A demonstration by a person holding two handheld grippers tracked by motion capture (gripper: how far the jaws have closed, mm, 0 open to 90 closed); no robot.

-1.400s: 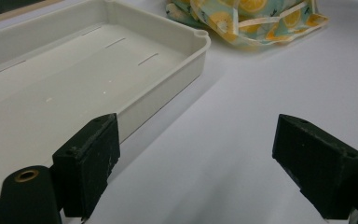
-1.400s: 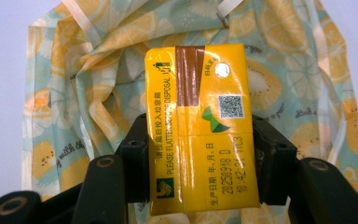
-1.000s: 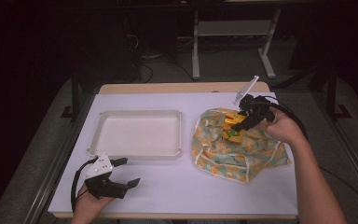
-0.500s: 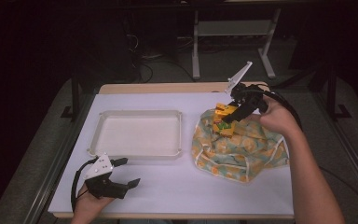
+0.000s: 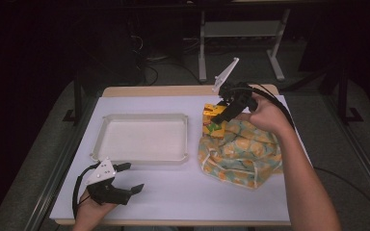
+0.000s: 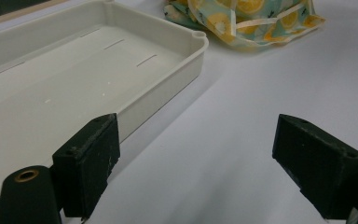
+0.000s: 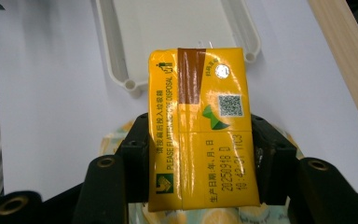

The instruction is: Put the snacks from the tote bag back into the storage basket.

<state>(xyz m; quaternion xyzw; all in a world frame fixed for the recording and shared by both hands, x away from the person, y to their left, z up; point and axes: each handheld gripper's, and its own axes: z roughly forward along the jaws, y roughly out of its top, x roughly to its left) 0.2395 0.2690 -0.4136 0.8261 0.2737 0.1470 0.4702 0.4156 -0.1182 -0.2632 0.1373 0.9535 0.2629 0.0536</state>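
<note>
Yellow carton with a brown stripe, lemon-patterned teal cloth bag, cream tray, white table cover

Near the table's left edge, about midway back: tray, lying flat. Right of it, just beside its right rim, toward the table's right edge: crumpled cloth bag. Above the bag's back left part, lifted off the table: carton, clamped between the jaws of the right gripper, with the tray beyond it. At the front left corner, just before the tray's front rim: left gripper, jaws spread apart, low over the table.
</note>
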